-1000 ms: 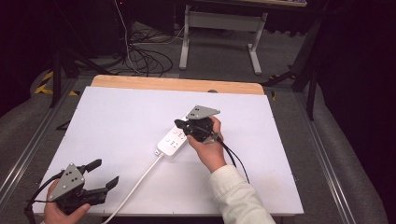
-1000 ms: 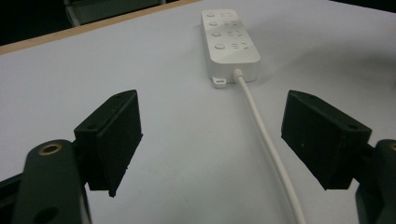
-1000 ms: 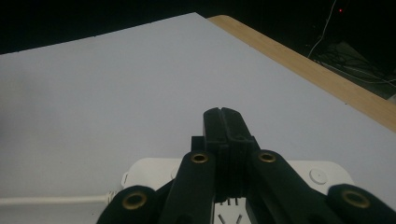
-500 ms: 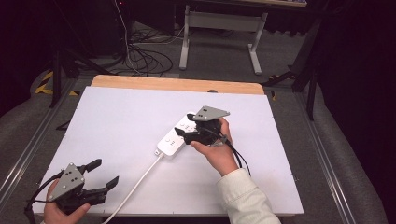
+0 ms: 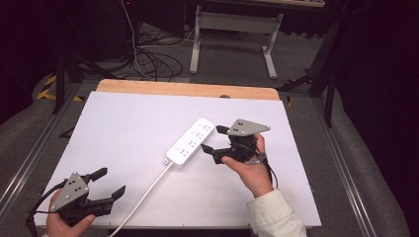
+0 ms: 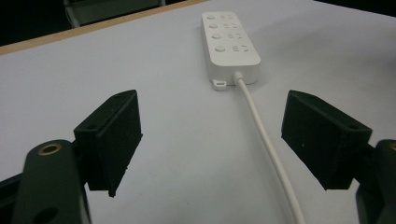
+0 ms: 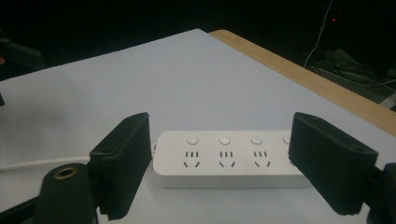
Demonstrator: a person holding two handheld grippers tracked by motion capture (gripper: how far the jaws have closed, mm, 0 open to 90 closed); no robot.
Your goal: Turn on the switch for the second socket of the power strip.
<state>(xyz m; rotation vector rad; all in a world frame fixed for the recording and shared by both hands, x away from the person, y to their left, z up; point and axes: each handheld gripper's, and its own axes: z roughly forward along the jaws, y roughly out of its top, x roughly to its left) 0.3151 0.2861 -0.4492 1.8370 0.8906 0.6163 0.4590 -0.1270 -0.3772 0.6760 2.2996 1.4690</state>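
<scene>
1. High view: a white power strip (image 5: pixel 191 141) lies slantwise near the middle of the white table (image 5: pixel 123 123), its white cord (image 5: pixel 143 200) running off toward the near edge. The right gripper (image 5: pixel 212 139), held in the person's right hand (image 5: pixel 249 170), sits just beside the strip's right side with its jaws spread and nothing between them. The left gripper (image 5: pixel 109 183) rests at the near left corner in the left hand (image 5: pixel 62 224), jaws apart and empty, well away from the strip
2. Left gripper view: both black jaws stand wide open over bare table; the power strip (image 6: pixel 229 42) lies farther off, and its cord (image 6: pixel 271 149) passes between the jaws, nearer the right one
3. Right gripper view: the jaws gape wide, framing the power strip (image 7: pixel 224 161), which lies crosswise just beyond them, showing a row of buttons and sockets; no jaw visibly touches it
</scene>
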